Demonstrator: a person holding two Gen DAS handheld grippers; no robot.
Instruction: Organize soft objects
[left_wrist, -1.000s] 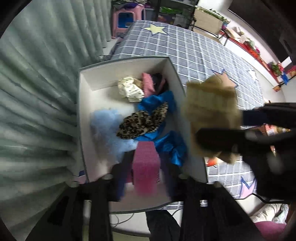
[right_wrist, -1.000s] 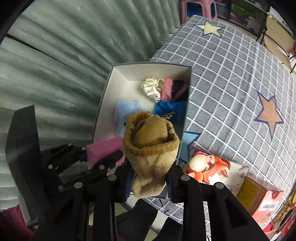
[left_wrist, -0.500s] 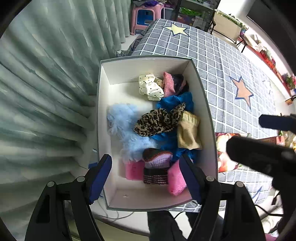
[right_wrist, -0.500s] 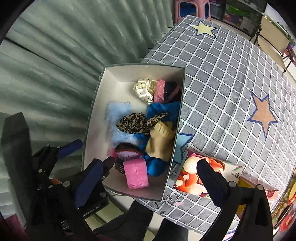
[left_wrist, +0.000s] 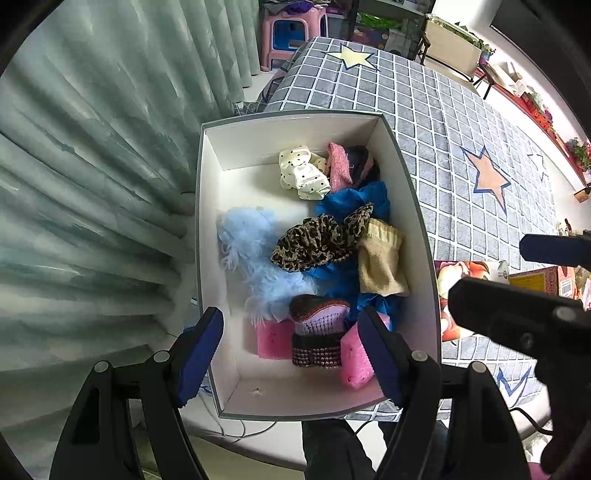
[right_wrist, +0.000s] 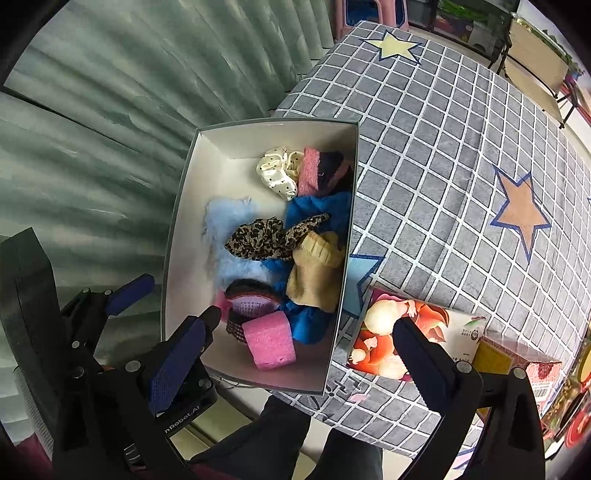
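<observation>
Sock (left_wrist: 381, 259) in box (left_wrist: 295, 129), right side

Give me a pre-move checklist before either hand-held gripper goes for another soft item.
1. Left hand-held gripper empty: ok, jaws wide open above the near end of the white box.
2. Right hand-held gripper empty: ok, jaws wide open, nothing between them.
3. Tan sock inside the box: ok, it lies against the right wall, beside the leopard scrunchie.
4. Pink sponge inside the box: ok, at the near end.
5. Items hanging over the rim: ok, none seen.
6. Soft items left on the checked tablecloth: cannot tell; only printed cartons show near the box, and part of the table is out of view.
</observation>
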